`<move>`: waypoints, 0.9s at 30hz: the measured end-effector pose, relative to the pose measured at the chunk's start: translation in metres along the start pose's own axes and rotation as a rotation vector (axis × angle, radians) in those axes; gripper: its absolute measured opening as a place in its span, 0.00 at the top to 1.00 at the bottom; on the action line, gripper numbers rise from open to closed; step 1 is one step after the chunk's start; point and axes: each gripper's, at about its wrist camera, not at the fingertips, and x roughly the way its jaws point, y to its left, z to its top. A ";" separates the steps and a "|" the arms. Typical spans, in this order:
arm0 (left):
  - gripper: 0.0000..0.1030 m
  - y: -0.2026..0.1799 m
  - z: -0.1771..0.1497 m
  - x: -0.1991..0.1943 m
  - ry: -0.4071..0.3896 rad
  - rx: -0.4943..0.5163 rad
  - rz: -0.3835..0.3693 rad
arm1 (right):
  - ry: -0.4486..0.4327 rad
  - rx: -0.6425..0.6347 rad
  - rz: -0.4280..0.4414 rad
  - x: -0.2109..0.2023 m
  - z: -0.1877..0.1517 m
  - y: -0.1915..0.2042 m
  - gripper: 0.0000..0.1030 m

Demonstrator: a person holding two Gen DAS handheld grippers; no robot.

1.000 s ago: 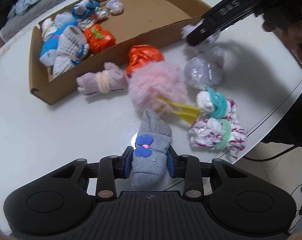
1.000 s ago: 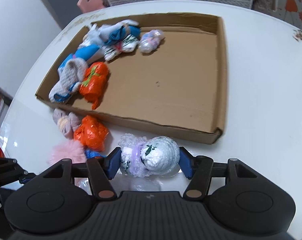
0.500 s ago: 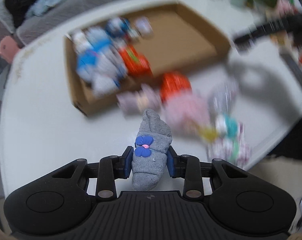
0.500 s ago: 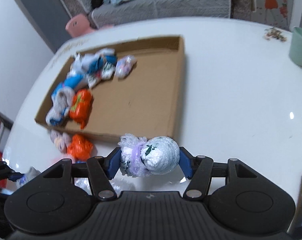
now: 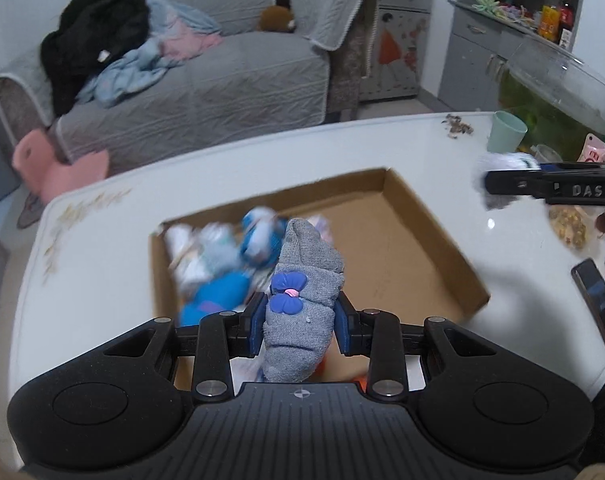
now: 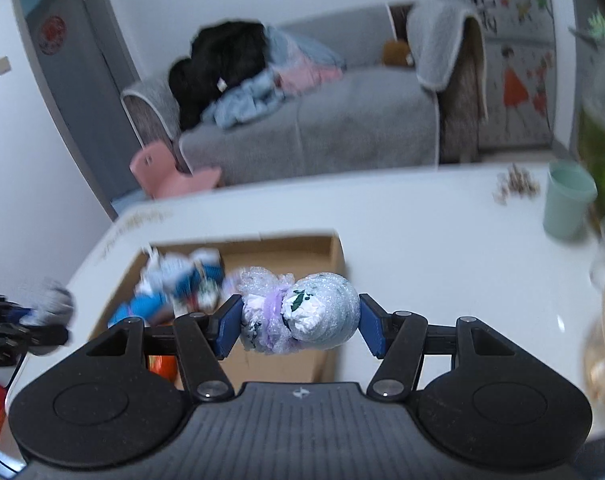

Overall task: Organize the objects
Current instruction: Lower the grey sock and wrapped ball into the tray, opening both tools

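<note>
My left gripper (image 5: 300, 322) is shut on a rolled grey sock with a blue bow (image 5: 302, 300), held in the air over the near side of the cardboard tray (image 5: 434, 236). My right gripper (image 6: 300, 326) is shut on a plastic-wrapped white and lilac bundle (image 6: 302, 314), held above the tray's near right corner (image 6: 336, 252). Several rolled socks (image 5: 222, 260) lie in the tray's left part; they also show in the right wrist view (image 6: 178, 284). The right gripper shows in the left wrist view (image 5: 542, 188) at the right.
The tray sits on a white table (image 5: 102, 240). A mint cup (image 6: 566, 204) stands at the table's far right, also in the left wrist view (image 5: 506, 132). A phone (image 5: 598, 304) lies near the right edge. A grey sofa (image 5: 206, 80) stands behind the table.
Both grippers have risen and tilted up with their loads; the view now reaches the sofa. The loose items on the table in front of the tray have dropped out of sight.
</note>
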 end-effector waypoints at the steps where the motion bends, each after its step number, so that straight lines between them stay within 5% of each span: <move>1: 0.61 -0.004 0.006 0.009 -0.003 -0.003 -0.014 | -0.008 -0.011 0.009 0.005 0.004 0.003 0.45; 11: 0.61 -0.037 0.053 0.099 -0.009 0.066 -0.042 | 0.047 -0.008 0.053 0.064 0.034 0.000 0.45; 16: 0.61 -0.030 0.059 0.139 0.056 0.018 -0.047 | 0.132 0.051 0.037 0.095 0.034 -0.008 0.45; 27: 0.61 -0.017 0.057 0.167 0.102 -0.020 -0.047 | 0.217 0.101 0.032 0.118 0.033 -0.005 0.45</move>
